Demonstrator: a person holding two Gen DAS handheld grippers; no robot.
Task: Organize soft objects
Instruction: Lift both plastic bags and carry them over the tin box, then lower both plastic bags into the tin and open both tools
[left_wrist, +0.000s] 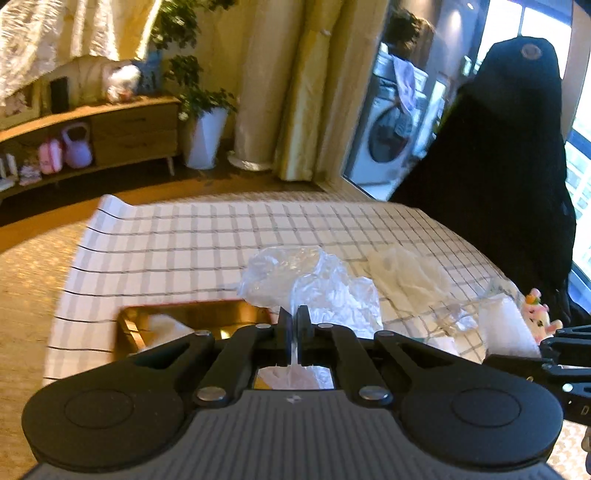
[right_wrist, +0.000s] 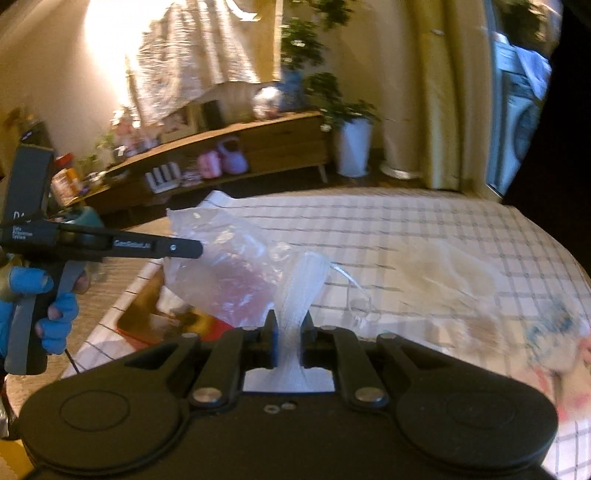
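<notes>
My left gripper (left_wrist: 294, 314) is shut on a crumpled clear plastic bag (left_wrist: 310, 280) and holds it above the checked tablecloth (left_wrist: 192, 236). In the right wrist view the left gripper (right_wrist: 195, 249) comes in from the left with the same bag (right_wrist: 225, 266) hanging from it. My right gripper (right_wrist: 289, 323) is shut on a white mesh pouch (right_wrist: 299, 291) with a drawstring, next to the bag. The pouch also shows at the right of the left wrist view (left_wrist: 506, 325), held by the right gripper (left_wrist: 546, 339).
A golden-brown tray (left_wrist: 184, 317) with something white in it sits on the cloth below the bag. Another clear bag (left_wrist: 406, 273) lies flat to the right. A small pink plush toy (left_wrist: 537, 317) sits at the table's right edge. A black chair (left_wrist: 498, 166) stands behind the table.
</notes>
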